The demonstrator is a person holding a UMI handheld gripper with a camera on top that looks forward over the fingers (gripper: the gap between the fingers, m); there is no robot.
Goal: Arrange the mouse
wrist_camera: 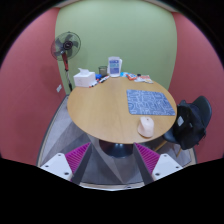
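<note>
A white mouse (pixel 147 125) lies on the round wooden table (pixel 100 110), near its front right edge. A blue-grey patterned mouse pad (pixel 150 101) lies just beyond the mouse. My gripper (pixel 112 160) is open and empty, its pink-padded fingers (pixel 77 157) spread wide. It is held back from the table's near edge, with the mouse ahead and to the right of the fingers.
A tissue box (pixel 84 77), a blue-and-white container (pixel 114 67) and small items (pixel 140 77) stand at the table's far side. A black fan (pixel 66 46) stands behind at the left. A black chair (pixel 192 122) is at the right of the table.
</note>
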